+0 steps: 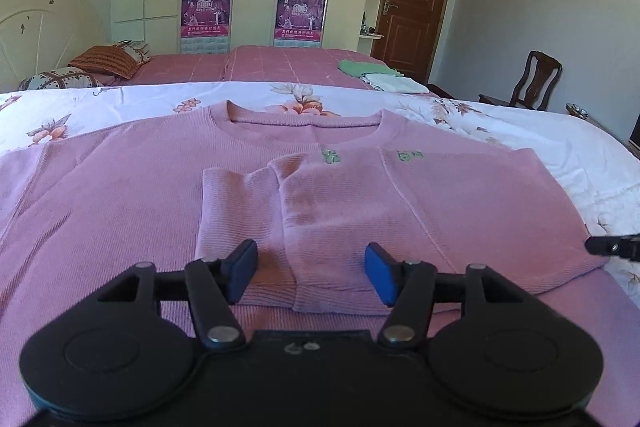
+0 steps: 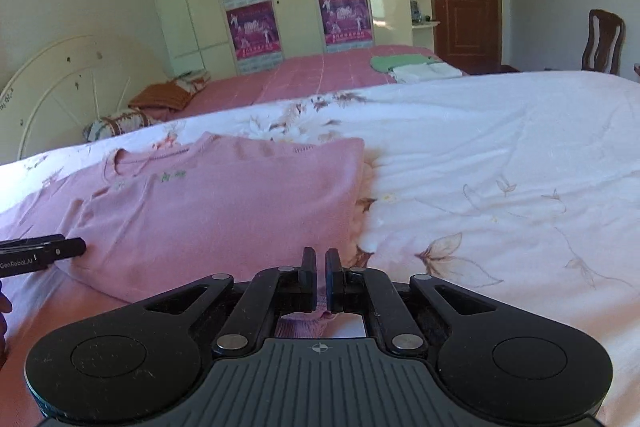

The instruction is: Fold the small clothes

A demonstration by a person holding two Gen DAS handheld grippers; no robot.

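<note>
- Pink sweater (image 1: 120, 195): laid flat on the bed (image 2: 500, 155), one side folded inward.
- Left gripper (image 1: 311, 273): jaws parted, nothing clamped.
- Right gripper (image 2: 320, 279): jaws closed, pink fabric seen beneath.

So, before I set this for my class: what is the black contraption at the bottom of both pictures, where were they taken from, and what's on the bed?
Each black contraption is a hand-held two-finger gripper. A person carries one in each hand, and a wide-angle camera on each looks along its fingers. One picture comes from the left gripper. Its blue-padded jaws stand open and empty over a pink ribbed knit sweater, which has one side and sleeve already folded inward. The other comes from the right gripper, jaws shut at the sweater's edge; whether it pinches fabric I can't tell. The sweater lies on a white floral bedsheet.
</note>
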